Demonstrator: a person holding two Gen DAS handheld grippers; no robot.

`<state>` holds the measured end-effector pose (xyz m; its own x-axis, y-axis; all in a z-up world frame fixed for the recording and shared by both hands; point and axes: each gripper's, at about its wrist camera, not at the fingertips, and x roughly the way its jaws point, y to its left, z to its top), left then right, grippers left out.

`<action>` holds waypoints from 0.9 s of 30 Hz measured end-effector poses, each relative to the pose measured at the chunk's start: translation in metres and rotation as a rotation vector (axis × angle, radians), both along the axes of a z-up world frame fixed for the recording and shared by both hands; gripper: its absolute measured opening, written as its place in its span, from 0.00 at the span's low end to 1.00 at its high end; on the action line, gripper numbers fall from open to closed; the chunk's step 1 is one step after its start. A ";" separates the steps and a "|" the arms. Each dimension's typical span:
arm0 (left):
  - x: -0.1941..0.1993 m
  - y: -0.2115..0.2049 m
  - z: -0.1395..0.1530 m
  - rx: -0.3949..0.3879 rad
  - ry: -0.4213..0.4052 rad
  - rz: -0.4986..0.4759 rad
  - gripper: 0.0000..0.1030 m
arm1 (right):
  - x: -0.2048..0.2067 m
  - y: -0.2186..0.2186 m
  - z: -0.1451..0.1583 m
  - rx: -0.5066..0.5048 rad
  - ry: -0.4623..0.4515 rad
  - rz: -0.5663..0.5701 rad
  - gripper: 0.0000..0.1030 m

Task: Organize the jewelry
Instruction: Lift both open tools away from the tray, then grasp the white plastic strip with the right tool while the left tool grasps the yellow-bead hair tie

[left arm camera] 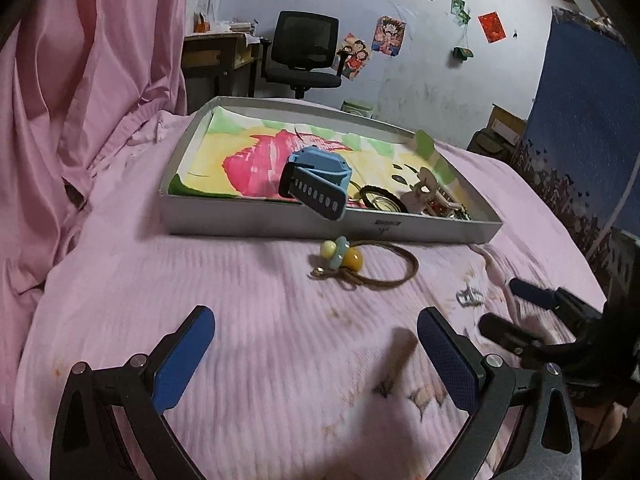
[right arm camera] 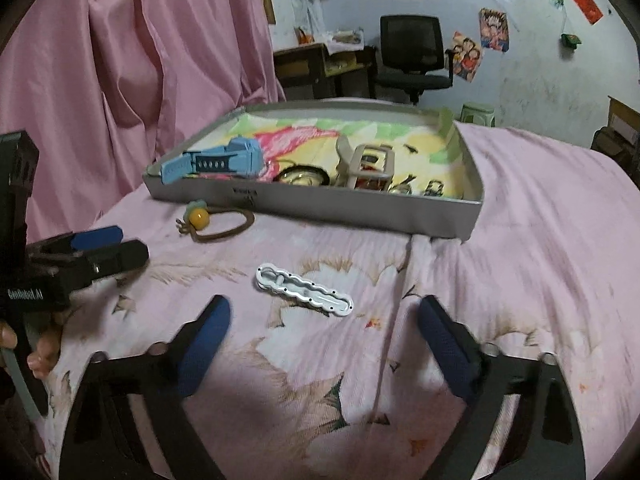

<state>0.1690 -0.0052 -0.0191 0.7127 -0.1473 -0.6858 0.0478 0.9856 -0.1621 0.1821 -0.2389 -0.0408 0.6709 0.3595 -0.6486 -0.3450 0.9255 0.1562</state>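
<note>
A shallow grey box (left arm camera: 280,226) (right arm camera: 360,210) lined with a painted sheet lies on the pink bed. In it are a blue watch (left arm camera: 318,182) (right arm camera: 224,160), a dark round ring (left arm camera: 380,198) (right arm camera: 300,176), a beige hair claw (left arm camera: 426,192) (right arm camera: 366,166) and small trinkets. Just in front of the box lies a brown hair tie with yellow and blue beads (left arm camera: 360,266) (right arm camera: 216,222). A silver clip (right arm camera: 304,290) (left arm camera: 469,296) rests on the bedspread ahead of my right gripper (right arm camera: 324,332). Both that one and my left gripper (left arm camera: 316,350) are open and hold nothing.
Pink curtains (left arm camera: 88,60) hang on the left. A blue panel (left arm camera: 580,128) stands at the right. Beyond the bed are a black office chair (left arm camera: 304,52), a desk (left arm camera: 218,60) and a wall with posters. A person's fingers (right arm camera: 40,354) grip the left tool.
</note>
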 end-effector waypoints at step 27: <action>0.043 -0.012 -0.015 -0.056 0.065 -0.044 0.27 | 0.008 0.009 -0.012 0.028 0.070 -0.015 0.36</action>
<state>0.2125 -0.0168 -0.0338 0.6587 -0.2168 -0.7205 0.0780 0.9721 -0.2212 0.1901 -0.2295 -0.0525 0.6294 0.3682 -0.6843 -0.3185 0.9255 0.2050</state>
